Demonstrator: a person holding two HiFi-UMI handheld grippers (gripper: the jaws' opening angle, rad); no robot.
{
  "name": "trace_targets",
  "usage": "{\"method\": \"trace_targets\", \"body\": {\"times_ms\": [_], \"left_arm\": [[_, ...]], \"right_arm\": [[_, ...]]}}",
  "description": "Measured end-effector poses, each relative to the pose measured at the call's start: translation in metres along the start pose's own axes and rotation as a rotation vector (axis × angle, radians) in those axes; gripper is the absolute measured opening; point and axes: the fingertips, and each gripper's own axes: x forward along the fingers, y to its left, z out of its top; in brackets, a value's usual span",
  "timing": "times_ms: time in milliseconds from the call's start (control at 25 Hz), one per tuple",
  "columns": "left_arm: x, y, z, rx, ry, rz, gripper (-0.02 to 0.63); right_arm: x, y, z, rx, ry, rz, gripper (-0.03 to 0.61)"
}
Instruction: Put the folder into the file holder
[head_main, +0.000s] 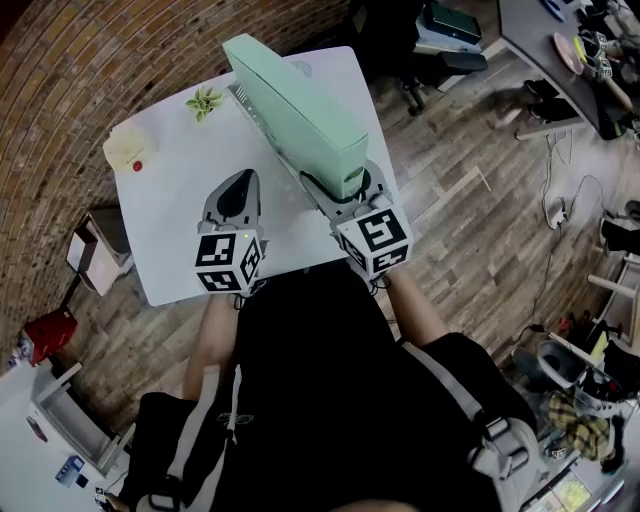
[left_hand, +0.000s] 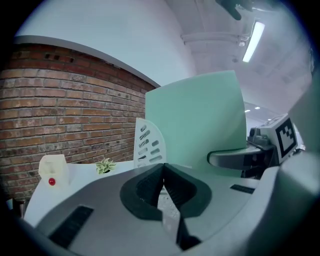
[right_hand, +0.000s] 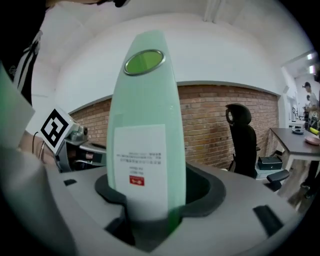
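Left claw (left_hand: 162, 169): I had it closed tight on nothing, on my side of the file holder (left_hand: 148, 145).
Right claw (right_hand: 160, 187): parted, with the folder's spine standing loose between the pads.
Folder (head_main: 296, 112): mint green, on edge on the bench (head_main: 175, 235), far end at the file holder's slotted wall. I couldn't tell whether it was inside.
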Motion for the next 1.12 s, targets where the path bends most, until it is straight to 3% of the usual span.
{"method": "trace_targets", "body": {"times_ms": [160,320,520,680,880,1120], "left_arm": [[-0.005,0.009,-0.002,-0.022,-0.007,0.005,0.021],[-0.009,0.019,-0.006,-0.047,-0.011,0.013,0.021],[-0.011,0.02,-0.008,-0.076,-0.025,0.007,0.021],[-0.013,0.019,-0.011,-0.091,-0.03,-0.002,0.021],[-0.017,0.024,-0.014,-0.1,-0.033,0.005,0.021],[-0.019,0.028,-0.011,-0.096,-0.043,0.024,0.021]], "right_arm": [[0.004,0.014,0.001,-0.027,0.129,0.062,0.327],[0.001,0.018,0.027,-0.02,0.132,0.064,0.33],[0.001,0.017,0.043,-0.078,0.196,0.064,0.233],[0.0,0.016,0.042,-0.12,0.246,0.048,0.202],[-0.003,0.011,0.045,-0.083,0.158,-0.016,0.15],[-0.025,0.004,0.062,-0.043,-0.097,-0.071,0.14]]}}
